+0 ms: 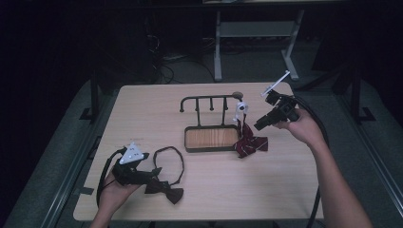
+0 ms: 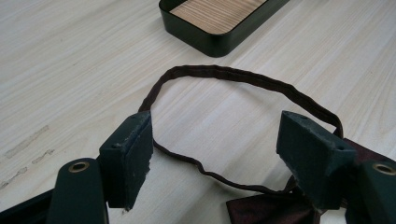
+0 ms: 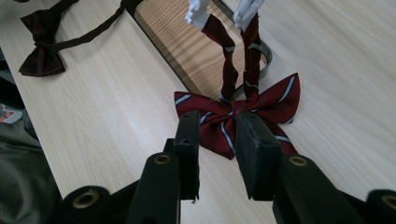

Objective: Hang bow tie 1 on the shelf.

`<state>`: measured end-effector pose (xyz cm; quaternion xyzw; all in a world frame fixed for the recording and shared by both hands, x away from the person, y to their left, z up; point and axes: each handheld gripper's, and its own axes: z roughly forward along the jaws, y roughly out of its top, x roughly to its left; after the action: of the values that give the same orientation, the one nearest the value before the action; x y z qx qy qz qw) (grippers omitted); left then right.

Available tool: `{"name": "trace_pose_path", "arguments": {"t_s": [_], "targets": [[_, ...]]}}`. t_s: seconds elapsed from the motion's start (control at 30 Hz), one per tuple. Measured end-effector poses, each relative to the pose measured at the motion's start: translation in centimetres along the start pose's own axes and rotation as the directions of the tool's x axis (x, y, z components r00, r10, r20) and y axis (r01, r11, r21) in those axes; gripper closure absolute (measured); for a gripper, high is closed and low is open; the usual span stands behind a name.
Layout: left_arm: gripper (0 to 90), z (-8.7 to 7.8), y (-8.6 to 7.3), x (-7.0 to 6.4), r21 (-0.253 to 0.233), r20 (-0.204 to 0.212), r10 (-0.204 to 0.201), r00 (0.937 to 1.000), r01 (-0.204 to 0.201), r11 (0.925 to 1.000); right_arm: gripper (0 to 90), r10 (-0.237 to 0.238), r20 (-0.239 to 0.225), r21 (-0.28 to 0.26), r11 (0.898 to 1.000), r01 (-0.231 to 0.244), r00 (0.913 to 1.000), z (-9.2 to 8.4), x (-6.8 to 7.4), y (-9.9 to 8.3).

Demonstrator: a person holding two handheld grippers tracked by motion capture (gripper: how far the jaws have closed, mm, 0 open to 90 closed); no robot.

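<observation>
- In the high view, the left gripper (image 1: pixel 151 175) is lying low at the near left of the table (image 1: pixel 142 109), its tip just beside the dark bow tie (image 1: pixel 165 190), whose strap loop (image 1: pixel 169 162) is spreading flat on the wood
- The right gripper (image 1: pixel 260 125) is hanging above the table's right side, pointing at the striped red bow tie (image 1: pixel 250 145), which is lying against the right end of the black tray (image 1: pixel 211 138) under the hook rack (image 1: pixel 209 102)
- In the left gripper view, the jaws are standing wide apart, holding nothing; the strap loop (image 2: pixel 243 84) is lying between and beyond them, the dark bow (image 2: pixel 266 210) sitting by the right jaw
- In the right gripper view, the jaws are standing partly apart over the striped bow (image 3: pixel 238 116), gripping nothing; whether they are touching it is unclear, and its two straps are rising to a white clip (image 3: pixel 243 11)
</observation>
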<state>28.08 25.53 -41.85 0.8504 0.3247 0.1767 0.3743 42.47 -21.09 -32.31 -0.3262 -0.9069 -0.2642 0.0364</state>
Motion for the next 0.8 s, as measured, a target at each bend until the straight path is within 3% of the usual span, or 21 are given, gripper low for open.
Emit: {"name": "trace_pose_path", "arguments": {"t_s": [0.8], "targets": [[27.7, 0.2, 0.0, -0.2, 0.008, 0.003, 0.007, 1.0, -0.007, 0.9999, 62.4, -0.007, -0.044, 0.012, 1.0, 0.007, 0.999, 1.6, 0.4, -2.6]]}}
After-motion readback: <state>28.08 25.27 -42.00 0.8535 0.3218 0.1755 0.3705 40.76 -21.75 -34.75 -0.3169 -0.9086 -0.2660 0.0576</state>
